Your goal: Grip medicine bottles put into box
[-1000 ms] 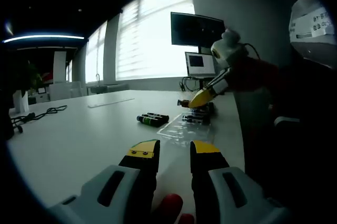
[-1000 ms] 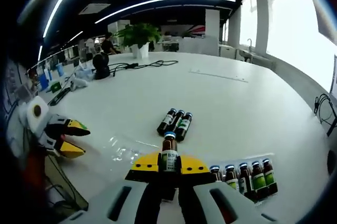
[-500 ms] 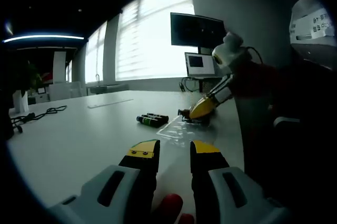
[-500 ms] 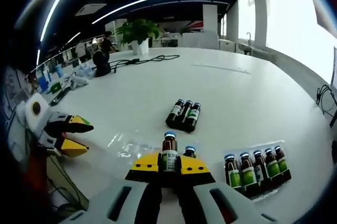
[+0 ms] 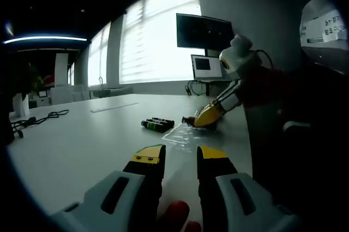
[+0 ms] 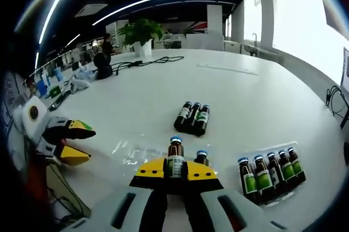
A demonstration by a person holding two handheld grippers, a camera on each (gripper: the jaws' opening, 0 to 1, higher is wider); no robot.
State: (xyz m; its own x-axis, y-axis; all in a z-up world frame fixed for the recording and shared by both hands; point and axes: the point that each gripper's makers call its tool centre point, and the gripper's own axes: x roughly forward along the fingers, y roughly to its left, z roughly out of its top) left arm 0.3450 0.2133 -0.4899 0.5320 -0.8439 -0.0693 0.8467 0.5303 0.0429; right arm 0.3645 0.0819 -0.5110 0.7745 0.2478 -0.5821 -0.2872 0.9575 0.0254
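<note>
Right gripper view: right claw (image 6: 175, 170) clamped on an upright medicine bottle (image 6: 175, 158), over a clear plastic tray (image 6: 132, 153) on the white bench (image 6: 136, 101). One bottle (image 6: 201, 157) stands just behind. Five bottles in a second tray (image 6: 271, 168) to the right, three lying bottles (image 6: 192, 117) farther out. Left claw (image 6: 70, 140) spread open, empty, at bench edge.
</note>
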